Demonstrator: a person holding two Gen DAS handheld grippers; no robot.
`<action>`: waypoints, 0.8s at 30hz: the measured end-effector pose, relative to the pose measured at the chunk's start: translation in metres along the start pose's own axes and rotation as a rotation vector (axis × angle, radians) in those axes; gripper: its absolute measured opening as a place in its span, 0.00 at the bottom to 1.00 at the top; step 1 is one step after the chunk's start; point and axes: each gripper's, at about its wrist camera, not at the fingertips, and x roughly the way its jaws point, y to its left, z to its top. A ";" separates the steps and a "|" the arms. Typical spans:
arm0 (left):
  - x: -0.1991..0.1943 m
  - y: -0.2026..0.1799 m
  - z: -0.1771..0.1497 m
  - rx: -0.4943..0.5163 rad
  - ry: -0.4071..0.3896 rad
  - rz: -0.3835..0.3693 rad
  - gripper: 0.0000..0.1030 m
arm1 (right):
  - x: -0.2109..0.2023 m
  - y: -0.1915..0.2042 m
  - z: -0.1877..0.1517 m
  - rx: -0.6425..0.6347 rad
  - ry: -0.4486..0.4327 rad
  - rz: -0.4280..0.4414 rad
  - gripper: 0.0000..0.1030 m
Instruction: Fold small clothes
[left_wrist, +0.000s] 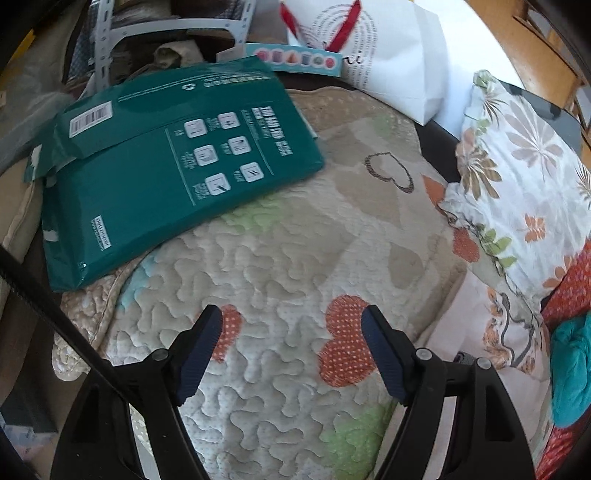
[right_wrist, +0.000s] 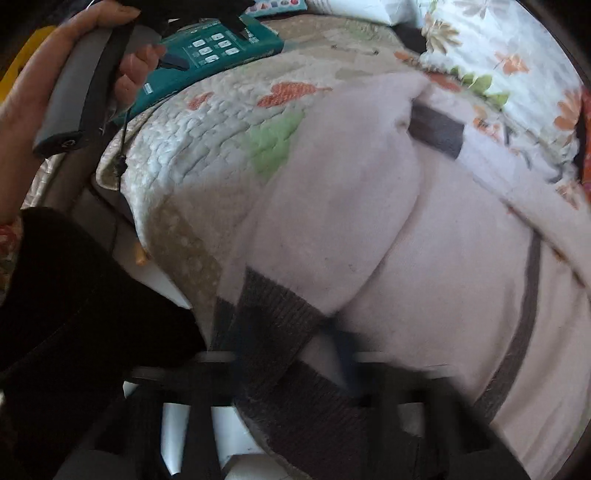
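Note:
A pale pink knit garment (right_wrist: 424, 229) with dark brown ribbed trim (right_wrist: 280, 332) lies on the quilted heart-pattern bedspread (right_wrist: 192, 136) and fills the right wrist view. My right gripper (right_wrist: 295, 365) is shut on the garment's brown ribbed edge; its fingers are blurred and mostly covered by cloth. My left gripper (left_wrist: 291, 325) is open and empty, hovering over the quilt (left_wrist: 280, 266). A corner of the pink garment (left_wrist: 476, 325) shows to its right.
A teal plastic package (left_wrist: 162, 173) lies on the quilt ahead left. A floral pillow (left_wrist: 517, 177) and red and teal cloth (left_wrist: 569, 369) sit at the right. A white paper bag (left_wrist: 391, 59) stands behind. A hand (right_wrist: 29, 85) holds the other gripper's handle.

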 end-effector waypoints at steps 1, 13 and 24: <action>0.000 -0.002 -0.001 0.006 -0.001 0.008 0.74 | -0.007 -0.002 0.004 0.018 -0.013 0.044 0.07; 0.000 -0.004 -0.006 0.000 0.003 -0.008 0.75 | -0.181 -0.158 0.052 0.305 -0.356 -0.041 0.06; 0.008 -0.059 -0.024 0.118 0.032 -0.041 0.75 | -0.126 -0.328 0.005 0.618 -0.083 -0.461 0.14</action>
